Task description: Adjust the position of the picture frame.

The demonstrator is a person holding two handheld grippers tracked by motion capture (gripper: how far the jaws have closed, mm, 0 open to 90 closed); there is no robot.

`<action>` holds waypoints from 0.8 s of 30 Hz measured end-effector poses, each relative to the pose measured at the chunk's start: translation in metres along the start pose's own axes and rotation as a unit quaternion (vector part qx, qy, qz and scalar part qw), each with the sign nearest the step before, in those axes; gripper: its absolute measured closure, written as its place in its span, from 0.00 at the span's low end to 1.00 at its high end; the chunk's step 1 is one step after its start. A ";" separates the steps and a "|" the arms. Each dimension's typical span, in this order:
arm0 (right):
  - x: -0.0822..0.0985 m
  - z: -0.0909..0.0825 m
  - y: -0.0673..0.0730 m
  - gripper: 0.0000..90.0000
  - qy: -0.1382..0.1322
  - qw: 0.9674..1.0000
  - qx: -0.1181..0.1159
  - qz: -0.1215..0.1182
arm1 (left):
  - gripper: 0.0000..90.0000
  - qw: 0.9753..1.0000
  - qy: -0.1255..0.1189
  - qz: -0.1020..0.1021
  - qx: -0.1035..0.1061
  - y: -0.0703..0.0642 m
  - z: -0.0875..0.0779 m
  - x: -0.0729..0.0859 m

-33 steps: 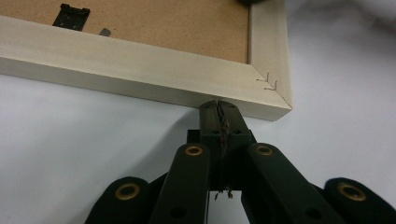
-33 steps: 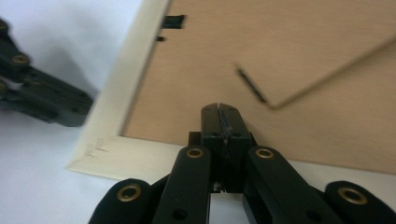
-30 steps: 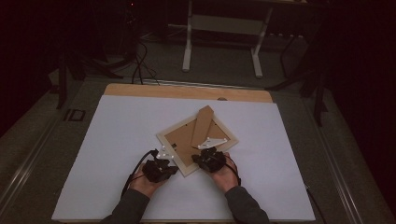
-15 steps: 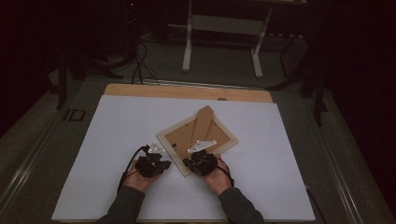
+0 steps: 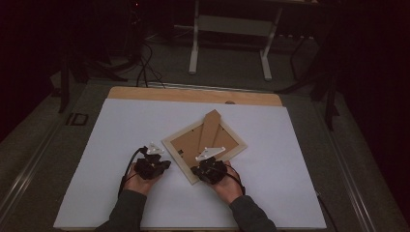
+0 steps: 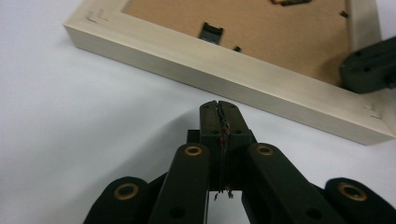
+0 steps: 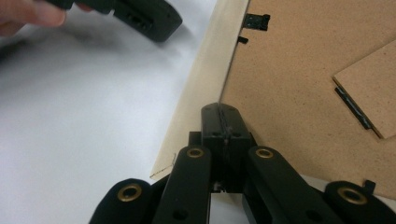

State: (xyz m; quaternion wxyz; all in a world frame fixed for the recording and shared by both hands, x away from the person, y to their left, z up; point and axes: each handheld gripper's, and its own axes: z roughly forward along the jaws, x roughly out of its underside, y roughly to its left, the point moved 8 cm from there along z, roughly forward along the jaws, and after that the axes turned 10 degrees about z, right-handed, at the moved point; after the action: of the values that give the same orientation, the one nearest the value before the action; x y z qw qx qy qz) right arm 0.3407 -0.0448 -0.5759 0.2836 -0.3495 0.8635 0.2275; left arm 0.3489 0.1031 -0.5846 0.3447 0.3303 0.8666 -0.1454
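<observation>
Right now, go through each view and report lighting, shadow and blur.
High view: dim, room behind nearly black, white table sheet the brightest area. Left gripper view: sharp picture frame, soft shadow beside the left gripper. Right gripper view: the other hand blurred at the top left, backing board evenly lit.

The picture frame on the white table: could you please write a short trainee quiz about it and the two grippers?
1. True or false: the picture frame lies face down, its brown backing board upward.
2. Which gripper has its tip over the frame's backing board? A) left gripper B) right gripper C) both
3. Fill in: both grippers' jaws are ____.

Key
1. True; the stand flap and a black turn clip show on the back.
2. B; the left gripper's tip sits over the white table, short of the frame's near rail.
3. Shut, with nothing between them.
</observation>
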 end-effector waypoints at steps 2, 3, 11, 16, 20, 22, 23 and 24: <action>0.002 -0.002 0.000 1.00 -0.001 1.000 -0.002 0.000 | 1.00 1.000 -0.001 -0.001 -0.002 0.002 0.000 0.000; 0.003 -0.002 0.000 1.00 0.000 1.000 -0.002 -0.001 | 1.00 1.000 -0.001 0.001 -0.005 0.003 -0.001 0.000; 0.012 -0.011 -0.002 1.00 0.002 1.000 -0.006 -0.002 | 1.00 1.000 0.010 0.017 -0.024 0.005 0.001 0.002; 0.019 -0.018 -0.003 1.00 0.007 1.000 -0.006 -0.002 | 1.00 0.999 0.018 0.015 -0.043 0.010 0.004 0.004; 0.026 -0.024 -0.003 1.00 0.010 1.000 -0.008 -0.006 | 1.00 0.999 0.016 0.016 -0.048 0.013 0.005 0.004; 0.029 -0.028 -0.004 1.00 0.014 1.000 -0.010 -0.006 | 1.00 0.999 0.014 0.016 -0.050 0.014 0.005 0.004; 0.031 -0.030 -0.004 1.00 0.015 1.000 -0.012 -0.005 | 1.00 0.998 0.012 0.014 -0.053 0.015 0.005 0.003; 0.033 -0.032 -0.005 1.00 0.016 1.000 -0.012 -0.006 | 1.00 0.998 0.012 0.013 -0.057 0.016 0.004 0.003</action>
State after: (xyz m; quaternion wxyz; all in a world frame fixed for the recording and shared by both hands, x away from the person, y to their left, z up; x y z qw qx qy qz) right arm 0.3145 -0.0823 -0.5750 0.2668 -0.3612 0.8633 0.2305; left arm 0.3595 0.1145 -0.5898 0.3544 0.3231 0.8731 -0.0873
